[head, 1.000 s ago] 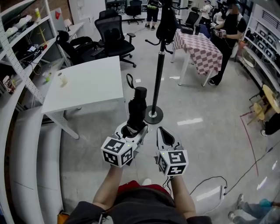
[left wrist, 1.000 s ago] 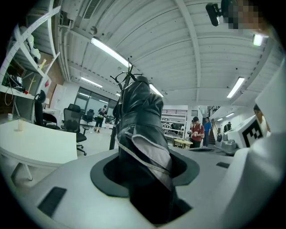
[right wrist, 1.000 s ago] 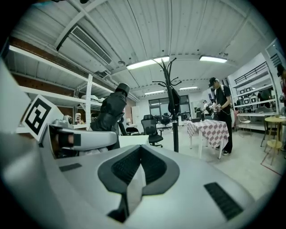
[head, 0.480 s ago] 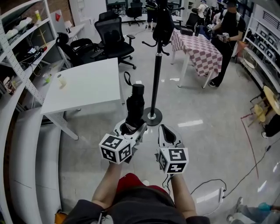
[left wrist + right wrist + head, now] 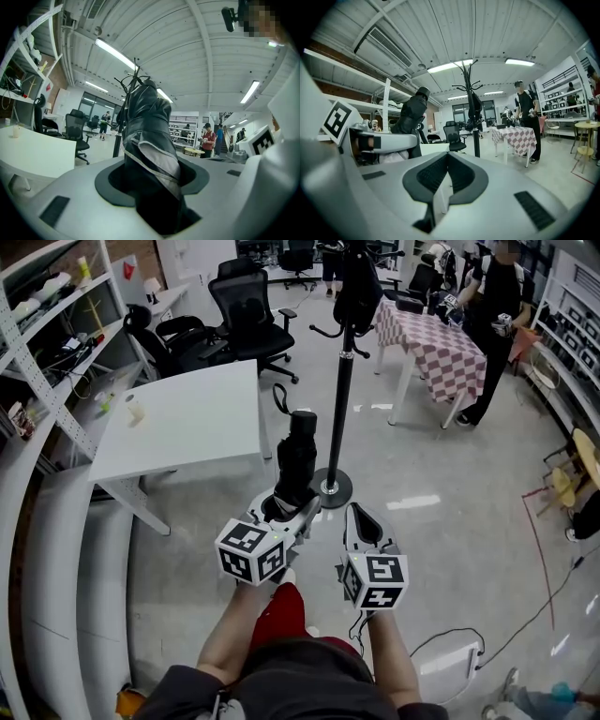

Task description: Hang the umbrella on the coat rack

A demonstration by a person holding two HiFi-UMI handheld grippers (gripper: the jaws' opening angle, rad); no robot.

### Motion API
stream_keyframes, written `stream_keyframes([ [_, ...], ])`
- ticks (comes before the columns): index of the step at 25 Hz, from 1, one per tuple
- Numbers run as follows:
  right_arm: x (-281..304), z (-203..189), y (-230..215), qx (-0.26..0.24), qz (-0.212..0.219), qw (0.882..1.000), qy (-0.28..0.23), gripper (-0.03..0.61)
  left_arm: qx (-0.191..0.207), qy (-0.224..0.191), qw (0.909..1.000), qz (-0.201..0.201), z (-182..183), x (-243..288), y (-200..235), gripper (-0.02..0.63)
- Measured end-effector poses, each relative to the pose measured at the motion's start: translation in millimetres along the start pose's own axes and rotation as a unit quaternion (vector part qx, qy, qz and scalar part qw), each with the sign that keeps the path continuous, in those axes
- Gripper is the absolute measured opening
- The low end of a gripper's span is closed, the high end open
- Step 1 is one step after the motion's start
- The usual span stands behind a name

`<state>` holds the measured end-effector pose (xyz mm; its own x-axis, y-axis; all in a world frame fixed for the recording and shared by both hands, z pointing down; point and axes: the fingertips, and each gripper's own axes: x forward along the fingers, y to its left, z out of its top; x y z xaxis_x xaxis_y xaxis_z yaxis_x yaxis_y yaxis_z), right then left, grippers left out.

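A folded black umbrella (image 5: 295, 460) stands upright in my left gripper (image 5: 286, 512), whose jaws are shut on its lower part; its strap loop (image 5: 278, 401) sticks up at the top. In the left gripper view the umbrella (image 5: 150, 136) fills the space between the jaws of the left gripper (image 5: 152, 180). The black coat rack (image 5: 342, 381) stands just beyond it, its round base (image 5: 330, 488) to the right of the umbrella and a dark garment (image 5: 356, 287) on its top. My right gripper (image 5: 361, 521) is shut and empty beside the left one. In the right gripper view, the right gripper (image 5: 449, 154) points at the coat rack (image 5: 474, 117), with the umbrella (image 5: 412, 115) at left.
A white table (image 5: 187, 418) stands left of the rack, with black office chairs (image 5: 248, 315) behind it. Metal shelving (image 5: 37, 362) runs along the left wall. A checked table (image 5: 431, 343) and a standing person (image 5: 497, 315) are at the back right. A cable (image 5: 525, 615) lies on the floor.
Both grippers and the umbrella have shifted a little up the picture, nearer the coat rack. The person's red-clad leg has stepped forward under the left gripper.
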<state>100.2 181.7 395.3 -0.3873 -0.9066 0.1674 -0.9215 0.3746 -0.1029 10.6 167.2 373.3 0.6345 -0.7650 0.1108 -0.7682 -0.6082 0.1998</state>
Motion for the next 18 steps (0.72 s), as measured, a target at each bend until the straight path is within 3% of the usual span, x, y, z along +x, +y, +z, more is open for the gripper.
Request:
stream_keyframes([
  [18, 105.3, 6.8, -27.3, 0.0, -0.012, 1.0, 0.018, 0.018, -0.015, 0.011, 0.9998, -0.006, 8.1, 76.4, 87.9, 0.224],
])
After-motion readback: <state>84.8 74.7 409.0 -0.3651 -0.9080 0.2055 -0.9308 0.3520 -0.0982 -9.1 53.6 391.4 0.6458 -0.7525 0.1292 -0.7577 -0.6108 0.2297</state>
